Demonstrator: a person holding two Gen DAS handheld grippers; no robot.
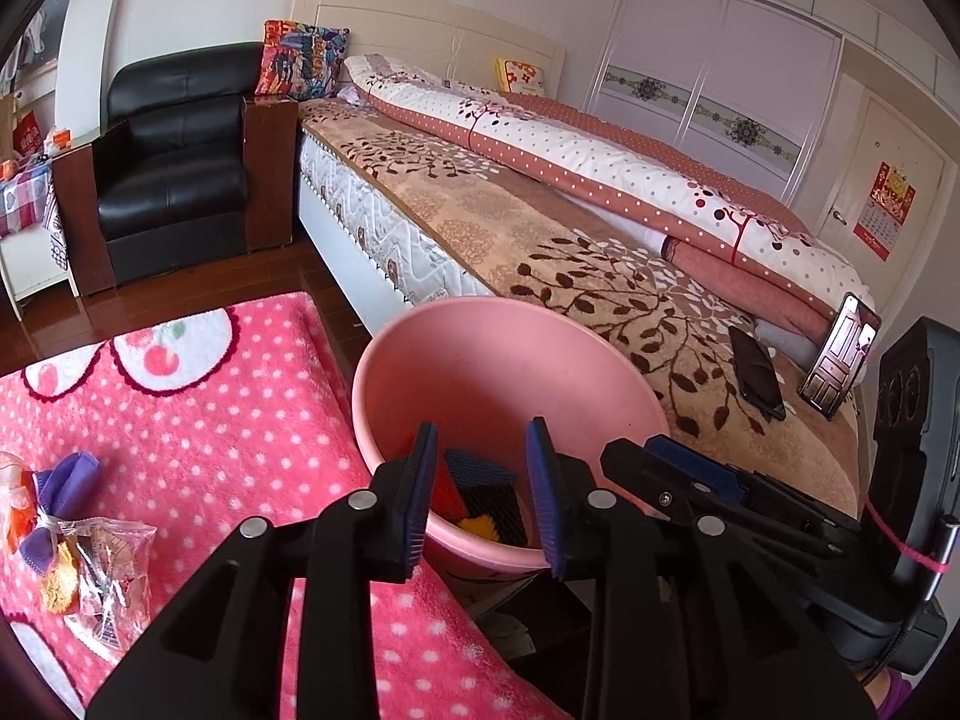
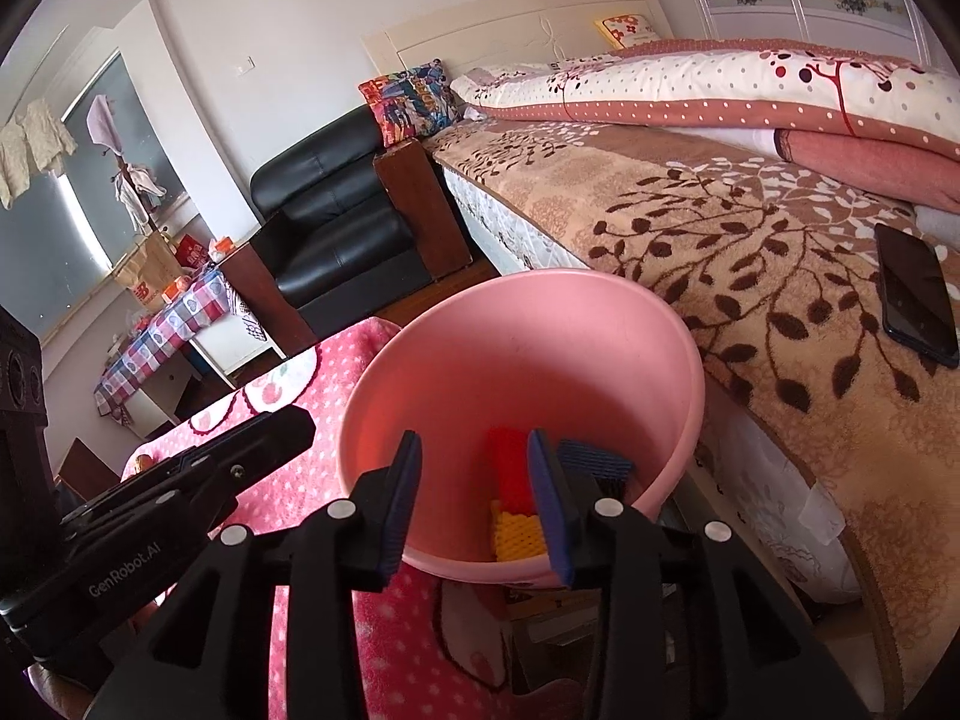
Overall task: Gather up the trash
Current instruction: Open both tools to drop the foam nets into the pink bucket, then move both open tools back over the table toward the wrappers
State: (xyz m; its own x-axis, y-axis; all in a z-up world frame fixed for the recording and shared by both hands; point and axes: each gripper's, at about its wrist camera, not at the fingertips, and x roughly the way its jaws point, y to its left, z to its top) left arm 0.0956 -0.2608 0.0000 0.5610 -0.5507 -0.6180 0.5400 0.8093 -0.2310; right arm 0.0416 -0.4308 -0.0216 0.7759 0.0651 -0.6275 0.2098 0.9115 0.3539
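A pink basin point(image 1: 510, 372) stands on the floor between the pink dotted rug point(image 1: 210, 396) and the bed. Red point(image 2: 510, 468), yellow point(image 2: 519, 531) and blue point(image 2: 594, 459) foam-net pieces lie at its bottom. My left gripper point(image 1: 483, 423) hangs over the basin's near rim, open, with nothing between its pads. My right gripper point(image 2: 474, 435) is beside it over the same basin point(image 2: 528, 348), also open and holding nothing. On the rug at the left lie a clear plastic wrapper point(image 1: 111, 576) and a purple bow with orange and yellow scraps point(image 1: 60, 492).
The bed point(image 1: 540, 228) with a leaf-patterned blanket runs along the right. Two phones point(image 1: 759, 381) rest on its near corner, one propped upright. A black armchair point(image 1: 174, 168) stands behind the rug, and a low table with a checked cloth point(image 2: 162, 330) is at the far left.
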